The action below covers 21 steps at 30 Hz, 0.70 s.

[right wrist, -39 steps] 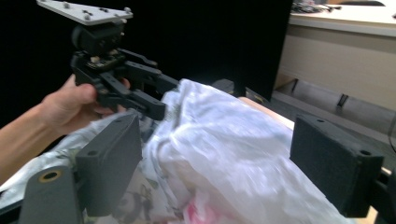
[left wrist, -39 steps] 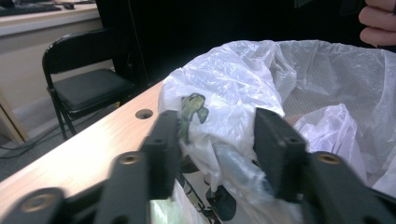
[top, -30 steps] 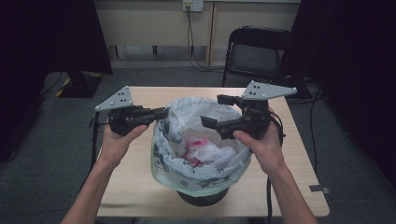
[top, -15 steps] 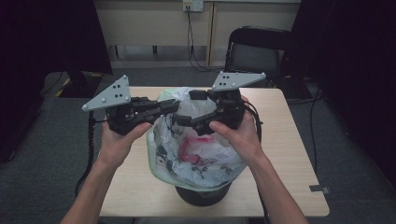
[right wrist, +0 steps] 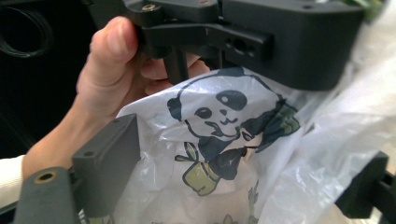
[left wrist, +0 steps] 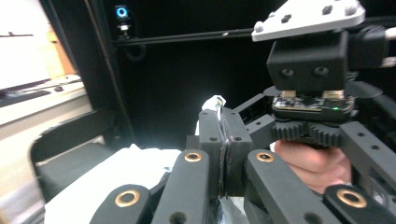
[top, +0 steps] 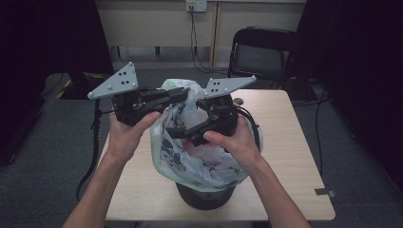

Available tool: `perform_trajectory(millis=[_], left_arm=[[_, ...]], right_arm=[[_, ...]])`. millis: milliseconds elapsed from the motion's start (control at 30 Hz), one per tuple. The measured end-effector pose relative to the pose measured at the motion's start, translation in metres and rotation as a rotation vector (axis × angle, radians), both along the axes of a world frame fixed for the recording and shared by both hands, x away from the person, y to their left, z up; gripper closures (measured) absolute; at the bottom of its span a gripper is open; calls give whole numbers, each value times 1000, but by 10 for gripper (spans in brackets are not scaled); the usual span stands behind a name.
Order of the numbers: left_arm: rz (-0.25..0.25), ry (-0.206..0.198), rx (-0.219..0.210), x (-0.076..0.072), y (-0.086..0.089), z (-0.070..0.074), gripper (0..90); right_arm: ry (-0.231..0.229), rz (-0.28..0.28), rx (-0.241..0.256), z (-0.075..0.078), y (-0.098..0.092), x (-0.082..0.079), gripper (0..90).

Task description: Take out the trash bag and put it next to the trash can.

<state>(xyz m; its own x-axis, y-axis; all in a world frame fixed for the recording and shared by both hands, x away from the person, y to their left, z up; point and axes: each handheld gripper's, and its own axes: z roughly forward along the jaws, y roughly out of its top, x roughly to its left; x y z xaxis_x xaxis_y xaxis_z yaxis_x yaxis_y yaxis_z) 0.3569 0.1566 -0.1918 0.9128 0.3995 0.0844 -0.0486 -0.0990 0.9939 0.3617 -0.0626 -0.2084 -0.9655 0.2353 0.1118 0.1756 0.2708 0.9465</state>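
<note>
Item: panda-print plastic bag (top: 190,152), lining the dark bin (top: 204,197) at table (top: 294,166) centre, top gathered upward toward 12 o'clock. My left gripper (left wrist: 224,154): jaws pressed together, pinching a twist of the bag's rim. My right gripper (top: 172,132): jaws spread either side of the film at the bag's 9 o'clock, nothing clamped. Risk, as I judge it: thin film tears or slips from my pinch if I pull hard; bin could tip. Chair (top: 263,52) at 1 o'clock

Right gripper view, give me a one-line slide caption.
Open right gripper around a panda-print bag, the left hand behind.
</note>
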Motion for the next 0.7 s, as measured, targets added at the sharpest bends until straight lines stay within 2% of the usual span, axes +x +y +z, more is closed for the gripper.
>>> perform_trajectory(millis=[33,67,133,167,233,267,367,400,433,533,600,633,700], left_arm=[[-16,11,-9,1,-1,0,891],[-10,9,-2,0,-2,0,890],[-2,-14,30,-4,-3,0,888],[-20,-18,32,-7,-3,0,883],[-27,-22,13,-9,0,0,847],[-30,-25,5,-8,3,0,781],[-21,-40,12,-7,9,0,498],[-33,-47,16,-6,11,0,383],[-41,-52,26,-6,11,-2,316],[-61,-61,63,-6,8,-8,202],[-83,-67,86,-5,1,-12,198],[-90,-69,83,-6,-3,-13,192],[-96,-71,104,-7,-13,-15,191]], right_arm=[[-10,-5,-8,0,0,0,248],[-31,-32,-28,0,0,-1,325],[-34,-62,-66,0,0,0,535],[-46,-72,-85,0,-1,0,624],[-47,-73,-82,-1,-5,2,781],[-50,-74,-75,-1,-6,3,821],[-48,-66,-44,0,-10,4,874],[-46,-56,-16,3,-13,4,878],[-49,-60,-2,6,-16,4,882],[-40,-53,60,17,-23,5,884],[-37,-43,86,26,-26,7,885],[-33,-31,96,31,-26,6,885],[-38,-21,97,38,-24,4,885]])
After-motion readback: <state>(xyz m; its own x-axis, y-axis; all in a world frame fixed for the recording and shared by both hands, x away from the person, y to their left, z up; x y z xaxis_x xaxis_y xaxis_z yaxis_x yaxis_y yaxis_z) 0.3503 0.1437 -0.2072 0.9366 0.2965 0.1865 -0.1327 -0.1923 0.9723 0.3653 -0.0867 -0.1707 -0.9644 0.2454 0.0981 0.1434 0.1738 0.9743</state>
